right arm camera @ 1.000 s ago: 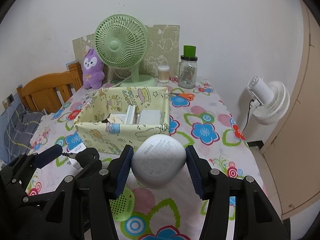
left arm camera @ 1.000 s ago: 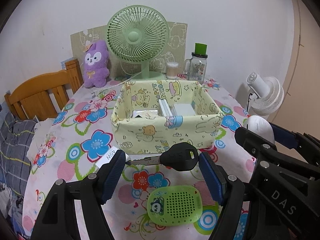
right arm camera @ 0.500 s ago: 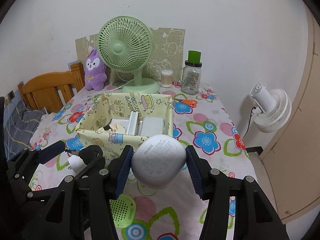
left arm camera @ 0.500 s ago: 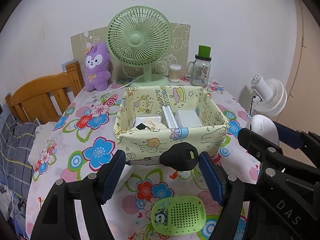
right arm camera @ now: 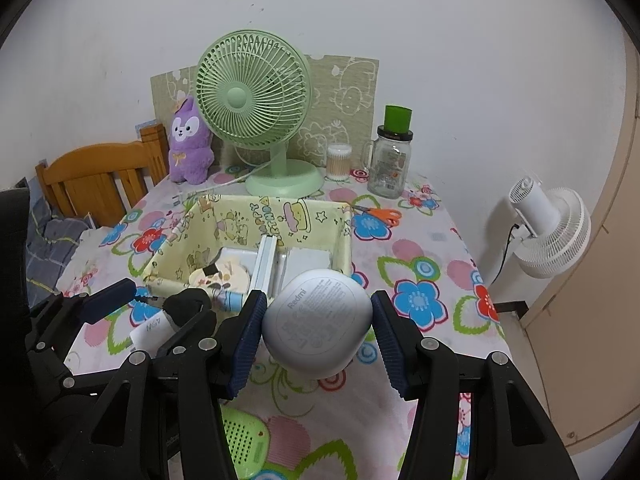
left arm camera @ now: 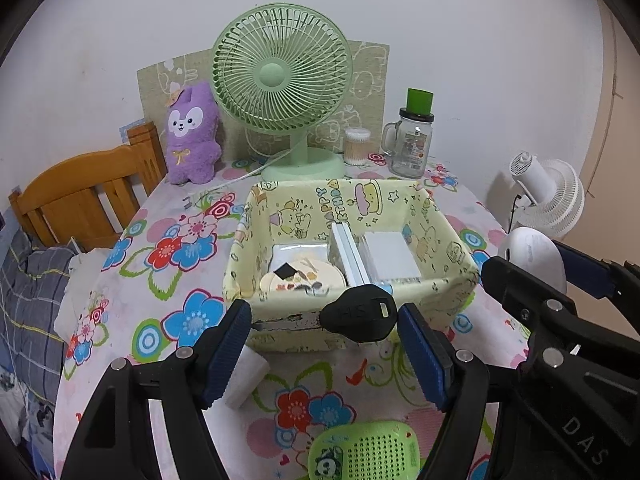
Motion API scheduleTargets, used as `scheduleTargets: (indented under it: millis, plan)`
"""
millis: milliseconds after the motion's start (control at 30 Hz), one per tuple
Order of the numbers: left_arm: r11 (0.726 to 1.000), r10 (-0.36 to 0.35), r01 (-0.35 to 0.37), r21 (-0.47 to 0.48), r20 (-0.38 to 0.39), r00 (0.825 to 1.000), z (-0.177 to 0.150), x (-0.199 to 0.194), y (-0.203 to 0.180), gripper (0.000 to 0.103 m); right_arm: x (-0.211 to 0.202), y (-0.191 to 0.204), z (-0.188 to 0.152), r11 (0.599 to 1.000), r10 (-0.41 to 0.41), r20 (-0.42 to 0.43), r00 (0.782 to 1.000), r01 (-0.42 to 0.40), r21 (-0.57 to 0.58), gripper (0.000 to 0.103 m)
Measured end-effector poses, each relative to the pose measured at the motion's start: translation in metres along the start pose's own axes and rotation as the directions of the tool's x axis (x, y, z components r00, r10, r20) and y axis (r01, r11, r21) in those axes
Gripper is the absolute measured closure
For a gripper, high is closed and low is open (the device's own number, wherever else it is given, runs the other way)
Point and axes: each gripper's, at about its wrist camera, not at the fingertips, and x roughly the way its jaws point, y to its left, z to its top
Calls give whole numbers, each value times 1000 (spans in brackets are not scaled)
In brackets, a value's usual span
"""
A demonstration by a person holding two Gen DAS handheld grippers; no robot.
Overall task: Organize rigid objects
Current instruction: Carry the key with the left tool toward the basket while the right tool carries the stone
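My left gripper (left arm camera: pixel 325 322) is shut on a black-headed key (left arm camera: pixel 360 315) and holds it sideways just before the near wall of the yellow cartoon fabric box (left arm camera: pixel 448 292). My right gripper (right arm camera: pixel 318 320) is shut on a round white Redmi device (right arm camera: pixel 317 322), raised near the box's (right arm camera: pixel 344 232) right front corner. The box holds white flat boxes (left arm camera: pixel 390 254) and a round printed item (left arm camera: pixel 304 278). The right gripper and device show at the right in the left wrist view (left arm camera: pixel 534 256).
A green perforated case (left arm camera: pixel 366 456) and a white tagged piece (left arm camera: pixel 248 376) lie on the floral tablecloth in front. A green fan (left arm camera: pixel 282 92), purple plush (left arm camera: pixel 192 136), glass jar (left arm camera: pixel 412 140), cotton swab tub (left arm camera: pixel 357 146) and orange scissors (right arm camera: pixel 380 214) are behind. A wooden chair (left arm camera: pixel 84 196) stands left.
Both grippers have risen and moved toward the box with their objects; I now look further down into the box. The white tag has dropped below the left finger.
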Motion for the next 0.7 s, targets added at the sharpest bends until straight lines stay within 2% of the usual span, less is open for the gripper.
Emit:
scheduleTargets:
  millis: [700]
  plan:
    - [1000, 29, -29, 0, -25, 999, 29, 46, 5, 26, 50, -7, 28, 1000, 24, -22, 999, -24, 9, 46]
